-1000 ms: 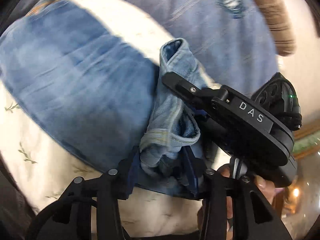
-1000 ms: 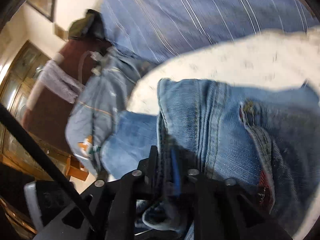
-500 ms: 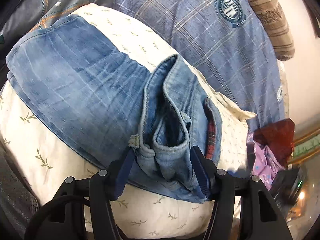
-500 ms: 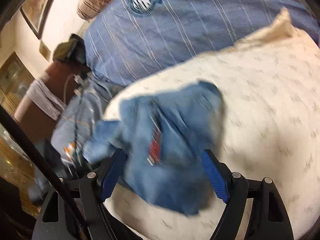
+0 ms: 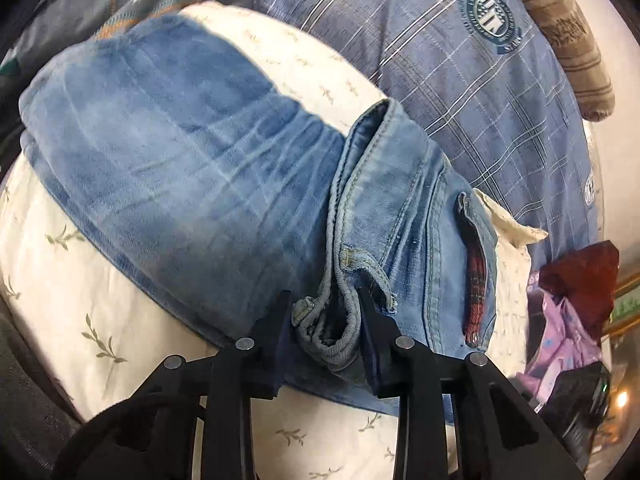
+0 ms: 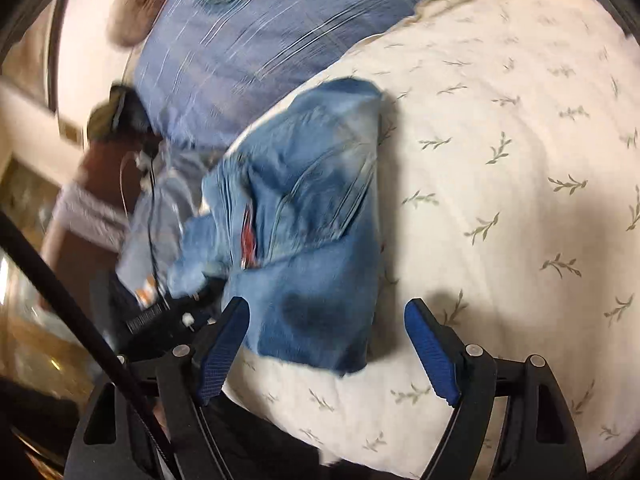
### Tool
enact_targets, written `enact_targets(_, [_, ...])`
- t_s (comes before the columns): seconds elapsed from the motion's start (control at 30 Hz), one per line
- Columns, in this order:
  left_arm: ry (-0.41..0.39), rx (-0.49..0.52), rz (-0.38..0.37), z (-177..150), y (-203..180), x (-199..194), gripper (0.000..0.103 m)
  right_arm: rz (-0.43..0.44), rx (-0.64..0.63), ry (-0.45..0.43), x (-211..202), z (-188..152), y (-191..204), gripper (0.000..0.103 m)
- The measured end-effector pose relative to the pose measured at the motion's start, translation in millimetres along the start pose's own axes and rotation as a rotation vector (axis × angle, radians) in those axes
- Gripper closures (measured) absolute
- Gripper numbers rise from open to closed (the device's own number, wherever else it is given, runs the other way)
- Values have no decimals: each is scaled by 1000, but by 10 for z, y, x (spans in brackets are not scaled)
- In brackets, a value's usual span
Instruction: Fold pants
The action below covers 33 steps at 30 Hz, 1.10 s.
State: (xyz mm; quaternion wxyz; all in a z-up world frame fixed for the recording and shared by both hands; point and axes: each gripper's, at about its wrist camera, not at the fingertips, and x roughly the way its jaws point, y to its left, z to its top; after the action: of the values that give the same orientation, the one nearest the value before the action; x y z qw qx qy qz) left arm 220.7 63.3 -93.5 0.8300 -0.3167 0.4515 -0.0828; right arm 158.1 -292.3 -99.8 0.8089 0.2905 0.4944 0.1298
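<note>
Jeans [image 5: 192, 168] waistband between closing left fingers [image 5: 276, 320]; right fingers [image 6: 224, 344] spread wide, empty, beside them.

The black two-finger left gripper [image 5: 326, 316] pointed steeply downward with its jaws closing on a bunched fold of light blue denim pants [image 5: 192, 168], while the black, blue-padded right gripper [image 6: 326, 344] hung wide apart, gripping nothing.
</note>
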Motion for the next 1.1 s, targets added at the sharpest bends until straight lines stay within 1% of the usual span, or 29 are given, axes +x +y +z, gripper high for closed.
enact_targets(0.07, [-21,48,35,-35,-78,-1,73,38,25,2,29,119,-25,24])
enact_targets(0.1, [-28,63,49,-58,-102,3,73,26,24,18,88,201,-9,28])
enact_targets(0.13, [-32,69,57,-73,-117,8,73,0,23,39,159,280,-1,37])
enact_targets(0.17, [-36,79,64,-88,-134,13,73,-20,27,64,250,353,-9,43])
enact_targets(0.23, [-39,94,69,-100,-170,17,73,5,54,96,398,417,-33,48])
enact_targets(0.27, [-39,98,73,-109,-183,24,73,5,51,96,425,412,-20,49])
enact_targets(0.3, [-36,103,74,-118,-204,28,73,-12,35,88,421,401,1,54])
enact_targets(0.33, [-36,112,73,-127,-238,26,75,-25,23,80,408,394,24,65])
enact_targets(0.37, [-33,113,72,-121,-245,23,78,-29,15,74,387,392,45,71])
enact_targets(0.4, [-28,110,67,-108,-268,15,79,-25,3,60,340,401,69,81])
enact_targets(0.43, [-21,108,54,-98,-309,17,80,-22,-13,36,254,419,99,84])
enact_targets(0.5, [-7,75,-2,-58,-436,47,81,-8,-24,-16,56,473,132,86])
enact_targets(0.57, [7,101,-73,-46,-703,61,81,-28,-20,-87,-166,553,131,86])
enact_targets(0.63, [40,139,-124,-73,-961,149,81,-93,-34,-164,-453,614,68,86])
enact_targets(0.67, [66,155,-132,-101,-1053,240,81,-137,-33,-189,-566,639,4,86])
enact_targets(0.7, [85,167,-123,-136,-1107,338,81,-188,-31,-191,-629,653,-86,85])
enact_targets(0.73, [102,184,-96,-195,-1147,448,81,-227,-25,-169,-632,667,-178,82])
enact_targets(0.77, [110,210,-53,-282,-1157,551,81,-255,-2,-128,-581,666,-299,79])
enact_targets(0.8, [104,223,-38,-343,-1135,590,80,-277,35,-69,-480,650,-435,74])
enact_targets(0.83, [87,225,-49,-392,-1094,595,79,-301,69,-36,-405,626,-520,62])
enact_targets(0.87, [69,213,-83,-420,-1025,562,78,-320,95,-34,-382,605,-576,55])
enact_targets(0.9, [73,195,-105,-417,-981,542,78,-331,103,-44,-402,603,-574,47])
enact_targets(0.93, [85,163,-141,-401,-922,508,76,-333,93,-54,-434,602,-541,46])
enact_targets(0.97, [89,152,-157,-403,-880,479,75,-336,79,-69,-468,605,-490,46])
enact_targets(1.0, [89,155,-156,-399,-853,453,74,-347,63,-86,-498,601,-433,43])
enact_targets(1.1, [74,201,-139,-402,-751,329,72,-416,-2,-165,-583,559,-225,42])
